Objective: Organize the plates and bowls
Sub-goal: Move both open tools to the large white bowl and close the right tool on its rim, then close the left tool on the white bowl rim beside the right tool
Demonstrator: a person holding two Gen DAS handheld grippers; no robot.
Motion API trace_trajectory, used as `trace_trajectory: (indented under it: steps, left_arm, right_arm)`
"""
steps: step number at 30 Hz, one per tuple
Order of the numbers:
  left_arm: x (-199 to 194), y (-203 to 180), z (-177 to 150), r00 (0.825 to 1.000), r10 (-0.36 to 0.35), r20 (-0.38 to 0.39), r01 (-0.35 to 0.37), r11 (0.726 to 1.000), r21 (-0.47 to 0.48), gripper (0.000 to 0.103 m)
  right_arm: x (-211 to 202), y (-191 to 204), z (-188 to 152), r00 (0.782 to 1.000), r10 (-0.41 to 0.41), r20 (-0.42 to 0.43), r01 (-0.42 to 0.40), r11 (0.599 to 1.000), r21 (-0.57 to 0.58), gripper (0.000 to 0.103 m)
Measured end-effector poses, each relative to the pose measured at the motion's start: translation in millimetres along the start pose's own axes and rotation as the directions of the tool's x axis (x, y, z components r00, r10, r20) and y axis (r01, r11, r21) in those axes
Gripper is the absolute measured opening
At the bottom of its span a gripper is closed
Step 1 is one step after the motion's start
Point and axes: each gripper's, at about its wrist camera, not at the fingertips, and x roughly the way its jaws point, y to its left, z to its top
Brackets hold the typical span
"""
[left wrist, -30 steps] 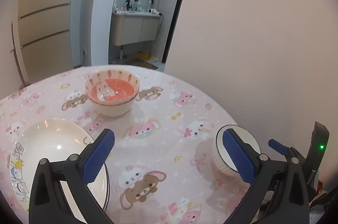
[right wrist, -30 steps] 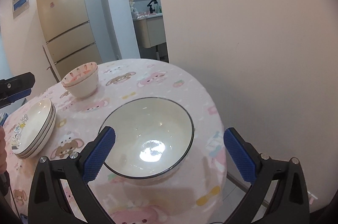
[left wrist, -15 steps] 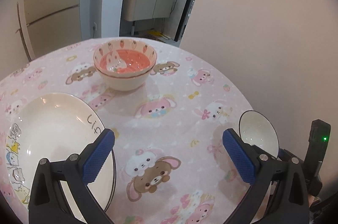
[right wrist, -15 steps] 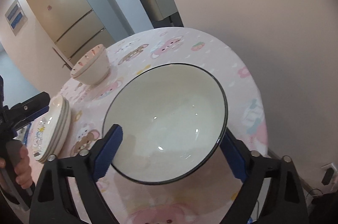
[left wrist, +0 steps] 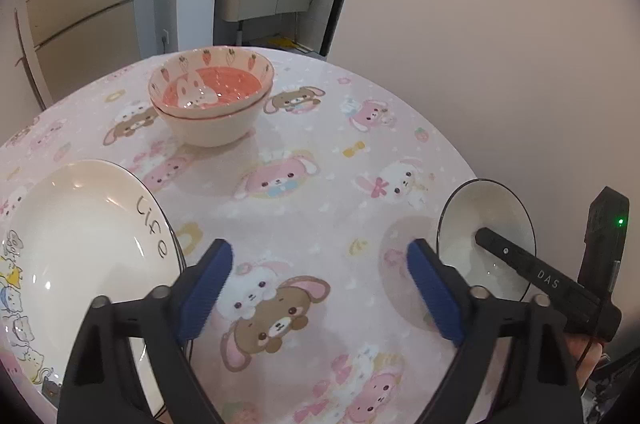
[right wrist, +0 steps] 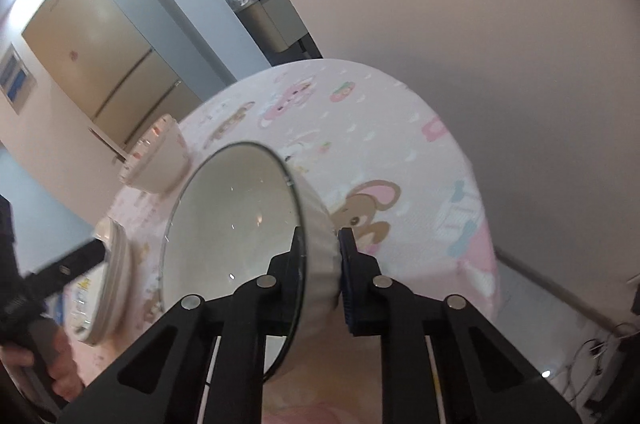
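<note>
Left gripper (left wrist: 318, 282) fingers (left wrist: 204, 288) have just been closing, nothing between them, beside the stacked plates (left wrist: 76, 244) on the bench (left wrist: 320, 159). 2 nested pink bowls (left wrist: 212, 103) sit farther back. Right gripper (right wrist: 322, 252) fingers (right wrist: 348, 280) have just closed, pinching the white bowl's (right wrist: 236, 220) wall at the bench's right edge.

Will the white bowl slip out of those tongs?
Maybe. The white bowl looks glazed and shiny, so probably slippery. The right tongs, which just closed, pinch only its rim wall, and it hangs tilted, so it might swing. It looks ceramic, likely breakable if dropped.
</note>
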Motion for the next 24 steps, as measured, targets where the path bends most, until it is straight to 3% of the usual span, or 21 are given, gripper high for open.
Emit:
trace_trajectory:
  steps: [1, 3, 4, 6, 14, 17, 18, 21, 24]
  left_arm:
    - [1.0, 0.5, -0.4, 1.000, -0.010, -0.005, 0.010, 1.000, -0.007, 0.065]
    - [3.5, 4.3, -1.4, 0.999, -0.050, -0.021, 0.049, 0.998, -0.042, 0.043]
    - [4.8, 6.3, -1.5, 0.996, -0.080, -0.029, 0.078, 0.995, -0.057, 0.038]
    - [6.0, 9.0, -1.4, 0.990, -0.139, -0.030, 0.136, 0.987, -0.081, 0.038]
    - [-1.5, 1.7, 0.9, 0.988, -0.153, 0.012, 0.153, 0.987, -0.053, 0.039]
    - [-1.5, -1.6, 2.1, 0.990, -0.141, -0.011, 0.141, 0.989, -0.034, 0.055]
    - [-1.6, -2.0, 1.6, 0.990, -0.141, -0.009, 0.140, 0.990, -0.031, 0.060]
    - [3.6, -2.6, 0.1, 0.990, -0.134, -0.040, 0.133, 0.991, -0.033, 0.061]
    - [16.1, -1.5, -4.1, 0.989, -0.117, -0.088, 0.114, 0.993, -0.040, 0.061]
  right_arm:
    - [-0.9, 3.1, -0.6, 1.000, 0.000, 0.007, 0.000, 1.000, -0.014, 0.014]
    - [-3.1, 10.0, -2.6, 1.000, -0.011, 0.024, 0.012, 0.999, -0.041, 0.014]
    - [-4.2, 12.7, -3.7, 1.000, -0.015, 0.028, 0.016, 0.999, -0.050, 0.014]
    - [-5.9, 17.1, -5.2, 1.000, -0.002, 0.028, 0.004, 0.998, -0.065, 0.014]
    - [-3.0, 28.4, -9.0, 0.998, 0.057, -0.010, -0.058, 0.995, -0.082, 0.016]
    - [-1.5, 31.4, -10.4, 0.998, 0.064, -0.014, -0.065, 0.994, -0.091, 0.016]
    - [-1.2, 31.6, -10.4, 0.998, 0.059, -0.013, -0.060, 0.994, -0.092, 0.016]
    - [1.5, 34.5, -11.0, 1.000, 0.008, -0.008, -0.009, 0.993, -0.117, 0.016]
    - [5.4, 38.4, -15.6, 0.998, -0.057, -0.005, 0.055, 0.986, -0.159, 0.022]
